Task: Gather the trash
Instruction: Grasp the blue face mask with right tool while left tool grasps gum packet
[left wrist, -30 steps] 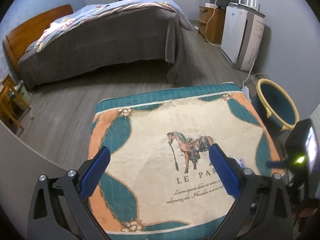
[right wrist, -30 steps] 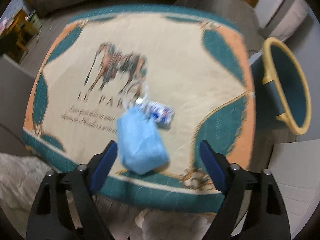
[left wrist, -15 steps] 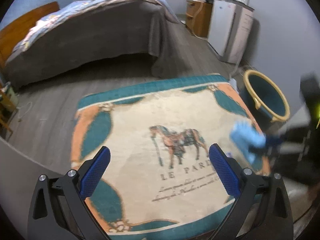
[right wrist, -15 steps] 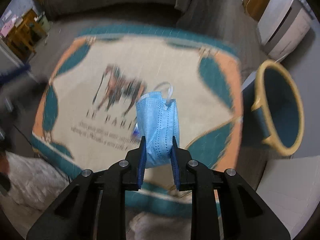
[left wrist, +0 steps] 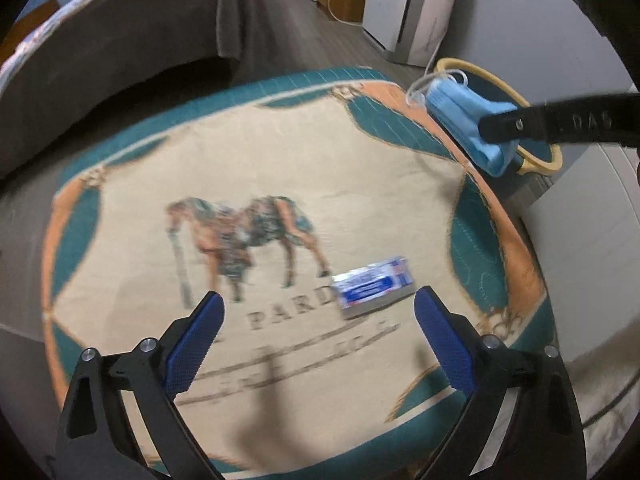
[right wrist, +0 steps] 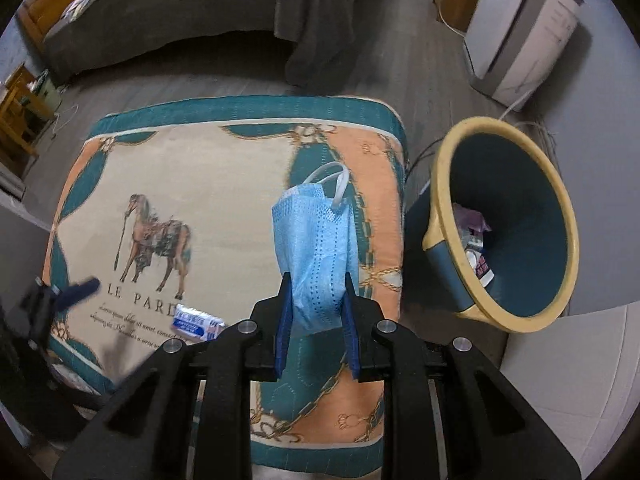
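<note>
Our right gripper (right wrist: 316, 312) is clamped on one pale blue face mask (right wrist: 316, 248), its jaws having just closed around it. The mask is folded and pleated, dotted along the seams, with two white ear loops curling from its far corner. It hangs in the air over the right side of the cushion (right wrist: 224, 184), short of the bin (right wrist: 440, 184).

Our left gripper (left wrist: 318, 332) is spread wide with nothing between its two blue pads (left wrist: 192, 344). It hovers above the near half of the cushion. From this side we see the mask (left wrist: 460, 120) at the far right, pinched under a black finger of the right gripper (left wrist: 508, 126).

One small packet (left wrist: 372, 286) lies flat on the cushion, just right of the printed horse and over the lettering. It is white and silvery with blue and red print, too blurred to read. From the right wrist it shows as the same packet (right wrist: 196, 322) near the cushion's near edge.

One bin, teal with a yellow rim, stands on the floor just right of the cushion. Several scraps sit in its bottom; we cannot count them. One bed (right wrist: 192, 12) fills the far side of the room.
</note>
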